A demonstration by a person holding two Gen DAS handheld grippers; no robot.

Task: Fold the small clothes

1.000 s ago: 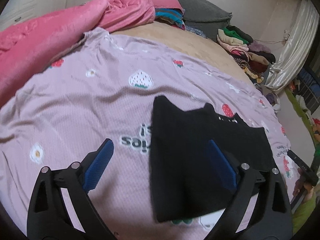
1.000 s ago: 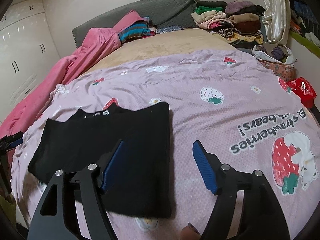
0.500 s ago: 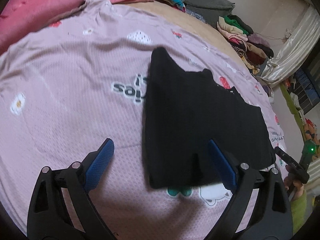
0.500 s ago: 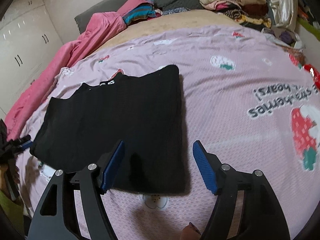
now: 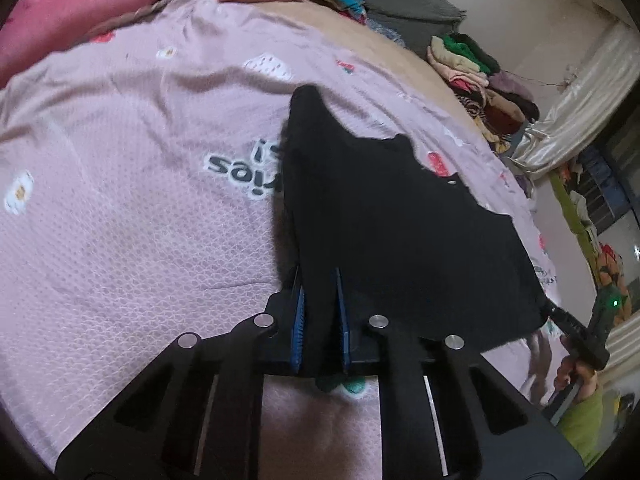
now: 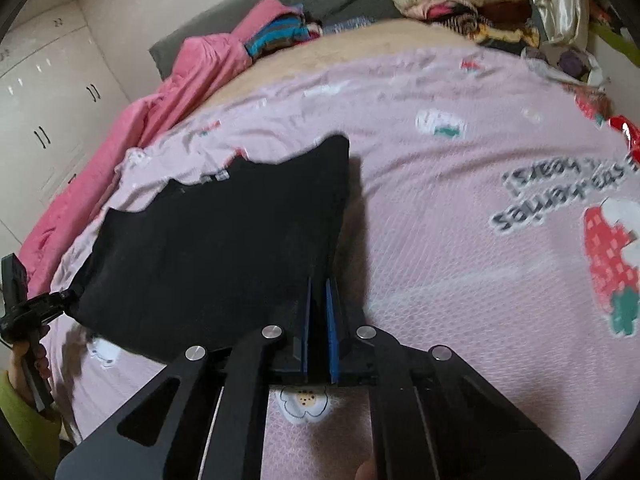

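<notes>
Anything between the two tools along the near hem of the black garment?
Only black garment: its near hem runs unbroken from the right tool to the left tool, over the pink sheet. Right wrist view.

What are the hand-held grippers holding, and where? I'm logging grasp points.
Both hold the black garment by its near edge: the left hand-held gripper at its left corner, the right hand-held gripper at its right corner.

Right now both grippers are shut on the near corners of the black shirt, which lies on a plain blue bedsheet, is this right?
Not quite: both wrist views show a pink bedsheet with strawberry prints. The left gripper and right gripper are indeed shut on the black shirt.
</notes>
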